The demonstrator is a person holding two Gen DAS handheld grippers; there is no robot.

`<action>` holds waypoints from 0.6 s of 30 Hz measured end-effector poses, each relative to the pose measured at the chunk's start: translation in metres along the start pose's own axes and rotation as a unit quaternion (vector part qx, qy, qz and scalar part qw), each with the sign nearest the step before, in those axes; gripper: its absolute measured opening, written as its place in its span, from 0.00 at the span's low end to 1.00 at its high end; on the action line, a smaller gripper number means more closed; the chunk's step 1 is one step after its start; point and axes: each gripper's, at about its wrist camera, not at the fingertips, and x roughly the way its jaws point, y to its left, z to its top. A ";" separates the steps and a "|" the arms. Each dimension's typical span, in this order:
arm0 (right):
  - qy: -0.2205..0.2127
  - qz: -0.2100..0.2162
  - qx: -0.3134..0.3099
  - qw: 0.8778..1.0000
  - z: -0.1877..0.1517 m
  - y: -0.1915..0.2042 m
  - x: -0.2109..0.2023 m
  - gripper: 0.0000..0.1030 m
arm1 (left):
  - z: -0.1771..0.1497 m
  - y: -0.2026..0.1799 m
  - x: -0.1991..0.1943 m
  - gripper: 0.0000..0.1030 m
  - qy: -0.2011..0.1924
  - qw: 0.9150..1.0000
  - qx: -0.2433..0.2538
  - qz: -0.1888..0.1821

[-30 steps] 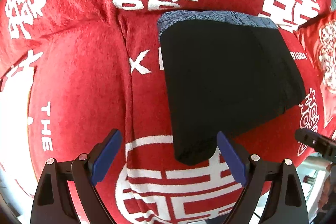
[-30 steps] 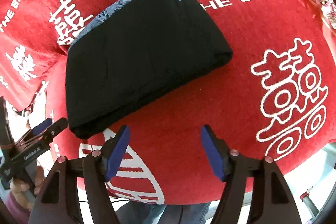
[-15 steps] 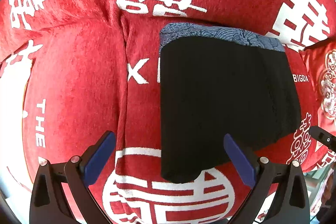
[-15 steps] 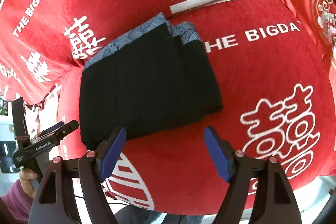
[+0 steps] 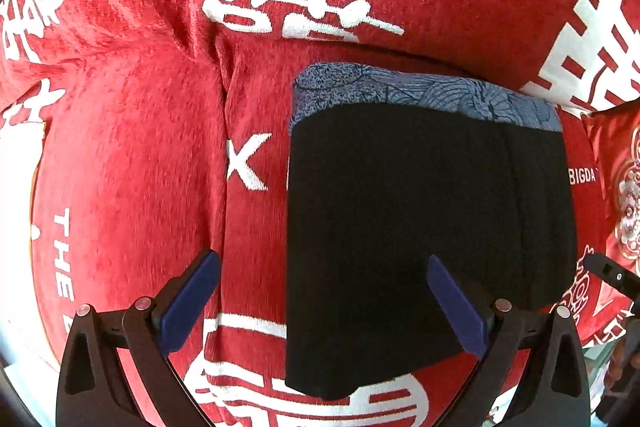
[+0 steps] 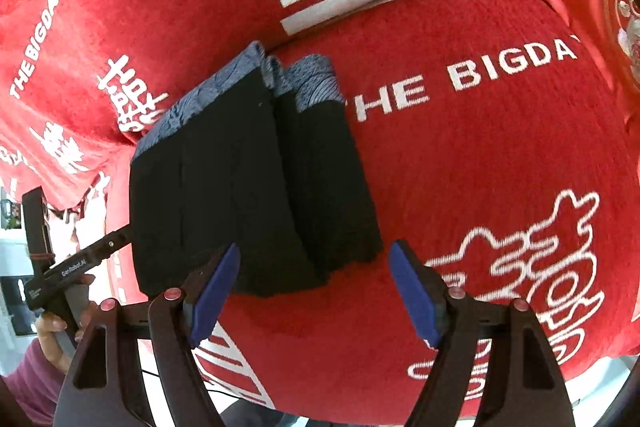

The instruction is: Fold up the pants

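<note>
Pants, black cloth with a blue patterned waistband (image 5: 420, 211), lie folded compactly on the red plush blanket (image 5: 128, 155), beneath both gaping, empty tools; left hand-held gripper (image 5: 324, 297) has just widened, right hand-held gripper (image 6: 314, 287) too; folding looks finished, so next comes withdrawal or a final tidy

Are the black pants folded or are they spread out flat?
Folded. The black pants lie as a compact stacked bundle on the red blanket, with layered edges and the blue patterned waistband doubled at one end.
</note>
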 end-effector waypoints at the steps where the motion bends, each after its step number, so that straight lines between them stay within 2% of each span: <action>1: 0.001 0.003 0.002 1.000 0.002 -0.002 0.001 0.78 | 0.001 0.000 0.001 1.00 0.000 1.000 0.000 0.001; 12: 0.032 0.019 -0.021 0.999 0.033 -0.006 0.021 0.78 | 0.014 0.010 0.016 1.00 0.018 0.999 -0.017 -0.029; 18: 0.048 0.039 -0.035 0.997 0.050 -0.014 0.034 0.79 | 0.024 0.023 0.027 1.00 0.026 0.996 -0.016 -0.081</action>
